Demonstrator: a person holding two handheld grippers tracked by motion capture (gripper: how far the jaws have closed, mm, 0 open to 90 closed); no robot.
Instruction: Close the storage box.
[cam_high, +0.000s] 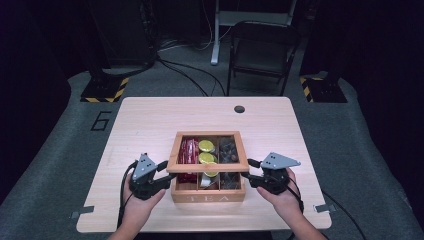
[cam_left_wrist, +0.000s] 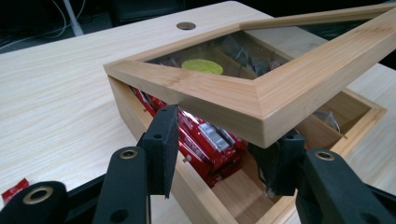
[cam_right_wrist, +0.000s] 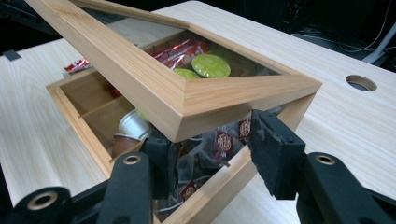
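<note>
Lid (cam_high: 208, 151) of the tea box (cam_high: 208, 192) is the work item: a wooden frame with a clear pane, raised at the near edge, one claw at each near corner.

Left claw (cam_left_wrist: 219, 154): jaws about half open, straddling the lid's near-left corner. The pads sit just under the frame; cannot tell from the left gripper view whether they press on it. Right claw (cam_right_wrist: 212, 161): same story at the near-right corner, jaws half open, the frame corner above and between them, contact unclear. In the high view the left claw (cam_high: 161, 172) and right claw (cam_high: 252, 175) flank the box front symmetrically.

Position: the box sits centre-near on the bench (cam_high: 150, 120), "TEA" on its front wall. The lid is tilted, far edge down on the box's back wall, near edge lifted clear of the front.

Progress, as a judgement: lid partway between shut and open; nothing taken out, no claw inside the box. Left to do: finish the lid's swing either way, then release.

Counts:
- 1 box, 1 lid, 3 compartments.
- Red sachets (cam_left_wrist: 205, 140) in the left compartment, a stack, too packed to count.
- Green-topped capsules (cam_high: 206, 158) in the middle: 3 seen from above.
- Dark wrapped tea bags (cam_right_wrist: 219, 142) in the right compartment, count unclear.
- 1 loose red sachet (cam_left_wrist: 14, 189) on the bench left of the box.
</note>
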